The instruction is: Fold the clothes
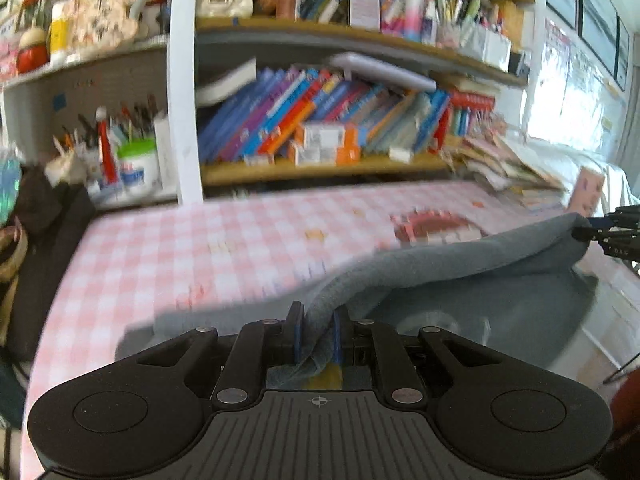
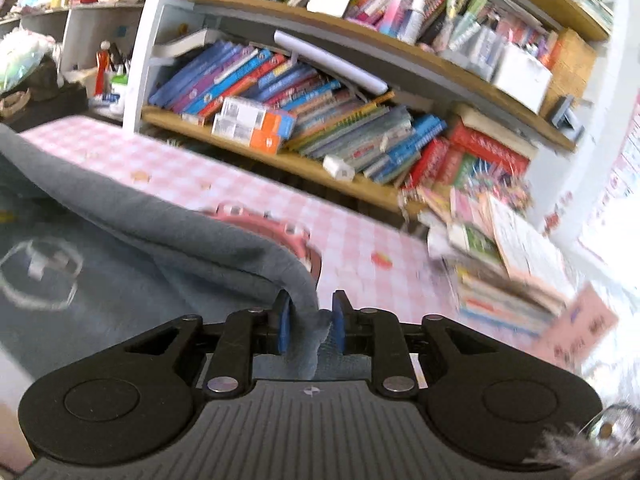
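We have the grey garment (image 1: pixel 460 256) clenched in both the left claw (image 1: pixel 316 330) and right claw (image 2: pixel 310 320), its lifted edge stretched between them above the table (image 1: pixel 200 248), the rest lying below.

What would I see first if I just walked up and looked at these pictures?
First, the soft grey garment stretched in the air between two black grippers: the left gripper pinches one end, the right gripper the other. Under it lies the pink-and-white checked tablecloth. Behind the table, the wooden shelves crammed with bright leaning books catch the eye.
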Available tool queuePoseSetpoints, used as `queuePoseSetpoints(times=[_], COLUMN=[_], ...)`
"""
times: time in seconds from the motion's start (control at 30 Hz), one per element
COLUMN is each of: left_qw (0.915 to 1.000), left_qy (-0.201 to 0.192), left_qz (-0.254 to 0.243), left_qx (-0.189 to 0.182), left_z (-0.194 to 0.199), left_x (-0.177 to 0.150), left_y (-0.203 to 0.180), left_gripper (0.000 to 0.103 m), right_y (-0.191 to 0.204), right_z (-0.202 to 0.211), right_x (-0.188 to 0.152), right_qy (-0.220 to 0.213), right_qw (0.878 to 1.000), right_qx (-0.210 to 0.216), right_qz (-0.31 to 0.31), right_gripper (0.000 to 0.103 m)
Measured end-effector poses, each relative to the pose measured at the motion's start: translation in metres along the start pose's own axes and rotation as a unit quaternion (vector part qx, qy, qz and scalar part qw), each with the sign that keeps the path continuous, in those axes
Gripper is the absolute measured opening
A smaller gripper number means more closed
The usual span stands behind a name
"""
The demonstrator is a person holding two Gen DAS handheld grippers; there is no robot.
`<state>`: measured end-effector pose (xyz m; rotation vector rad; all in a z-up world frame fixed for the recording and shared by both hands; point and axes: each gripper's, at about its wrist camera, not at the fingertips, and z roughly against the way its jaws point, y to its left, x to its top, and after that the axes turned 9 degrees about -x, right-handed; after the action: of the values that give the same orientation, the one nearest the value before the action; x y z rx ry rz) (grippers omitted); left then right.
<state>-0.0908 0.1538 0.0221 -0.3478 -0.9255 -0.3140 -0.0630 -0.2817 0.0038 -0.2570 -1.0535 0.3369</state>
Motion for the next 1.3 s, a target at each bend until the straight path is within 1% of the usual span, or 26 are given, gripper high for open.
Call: queuePoseSetpoints(times=[0.03,0.17,0.23,0.3,0.33,0.43,0.47,0.5,0.53,0.6,0.63,0.67,0.73,0.77,0.8,0.83,0.87,0.9,0.93,0.97,1.03,1.1,1.17,1.23,1.27,1.3], left_qw=[1.0,0.9988,0.9979,0.9972,0.9969,0.9959,0.9952,0.9939,0.9924,0.9871,0.9833,0.9792,0.9725,0.9688,0.9647,0.9604,0.9559,0.9511,0.9463,0.9422,0.934,0.9282,0.926,0.9231,0.921,0.9187], left_qy=[0.009,0.041,0.055,0.061,0.062,0.054,0.049,0.044,0.038,0.023,0.014,0.006,-0.005,-0.01,-0.015,-0.02,-0.026,-0.031,-0.035,-0.036,-0.037,-0.039,-0.038,-0.036,-0.034,-0.033], left_qz=[0.002,0.026,0.029,0.035,0.04,0.068,0.08,0.097,0.115,0.156,0.18,0.201,0.232,0.247,0.262,0.277,0.292,0.307,0.321,0.332,0.355,0.37,0.375,0.383,0.388,0.393], left_qx=[0.0,-0.01,-0.019,-0.025,-0.027,-0.028,-0.028,-0.026,-0.025,-0.024,-0.024,-0.024,-0.023,-0.023,-0.022,-0.021,-0.021,-0.02,-0.019,-0.018,-0.015,-0.012,-0.009,-0.008,-0.008,-0.007], left_z=[0.001,0.005,0.007,0.012,0.015,0.028,0.033,0.037,0.04,0.046,0.048,0.05,0.051,0.051,0.052,0.052,0.052,0.053,0.053,0.051,0.049,0.048,0.045,0.04,0.038,0.036], left_x=[-0.007,-0.032,-0.043,-0.052,-0.056,-0.064,-0.066,-0.069,-0.071,-0.073,-0.074,-0.075,-0.078,-0.079,-0.08,-0.081,-0.083,-0.084,-0.085,-0.086,-0.088,-0.089,-0.09,-0.092,-0.093,-0.094], left_y=[-0.001,-0.003,-0.006,-0.008,-0.008,-0.003,-0.001,0.004,0.008,0.018,0.023,0.028,0.034,0.037,0.04,0.043,0.046,0.049,0.052,0.054,0.059,0.061,0.062,0.063,0.064,0.065], left_gripper=[0.016,0.018,0.024,0.025,0.026,0.027,0.028,0.029,0.03,0.03,0.031,0.031,0.035,0.035,0.035,0.035,0.035,0.035,0.035,0.035,0.037,0.043,0.045,0.045,0.045,0.045], right_y=[0.003,0.016,0.022,0.027,0.029,0.029,0.023,0.015,0.005,-0.011,-0.018,-0.026,-0.036,-0.04,-0.042,-0.044,-0.046,-0.046,-0.045,-0.045,-0.046,-0.049,-0.049,-0.045,-0.042,-0.039], right_z=[0.005,0.018,0.021,0.022,0.024,0.03,0.031,0.031,0.03,0.024,0.02,0.014,0.002,-0.006,-0.012,-0.018,-0.024,-0.029,-0.035,-0.038,-0.023,0.006,0.024,0.018,0.004,-0.012], right_x=[-0.007,-0.035,-0.046,-0.052,-0.055,-0.059,-0.059,-0.06,-0.062,-0.067,-0.07,-0.073,-0.081,-0.084,-0.085,-0.086,-0.085,-0.08,-0.076,-0.07,-0.046,-0.024,-0.016,-0.023,-0.034,-0.048], right_qy=[0.01,0.057,0.087,0.117,0.127,0.148,0.155,0.161,0.165,0.169,0.171,0.177,0.195,0.207,0.215,0.222,0.231,0.243,0.255,0.26,0.214,0.128,0.081,0.106,0.144,0.191], right_qw=[1.0,0.998,0.996,0.992,0.99,0.983,0.977,0.966,0.951,0.913,0.895,0.873,0.836,0.818,0.807,0.798,0.797,0.801,0.804,0.81,0.843,0.876,0.897,0.909,0.907,0.9], right_qx=[-0.002,-0.011,-0.018,-0.022,-0.022,-0.012,-0.001,0.013,0.028,0.047,0.048,0.041,0.02,0.007,-0.002,-0.01,-0.016,-0.023,-0.03,-0.035,-0.031,-0.019,-0.039,-0.075,-0.082,-0.083], right_qz=[-0.003,-0.016,-0.029,-0.045,-0.054,-0.105,-0.148,-0.201,-0.259,-0.368,-0.409,-0.453,-0.512,-0.537,-0.55,-0.56,-0.558,-0.547,-0.537,-0.525,-0.492,-0.465,-0.432,-0.395,-0.387,-0.384], right_gripper=[0.023,0.032,0.033,0.044,0.045,0.048,0.049,0.05,0.052,0.052,0.052,0.052,0.047,0.043,0.039,0.03,0.021,0.012,0.011,0.009,0.009,0.009,0.009,0.009,0.01,0.011])
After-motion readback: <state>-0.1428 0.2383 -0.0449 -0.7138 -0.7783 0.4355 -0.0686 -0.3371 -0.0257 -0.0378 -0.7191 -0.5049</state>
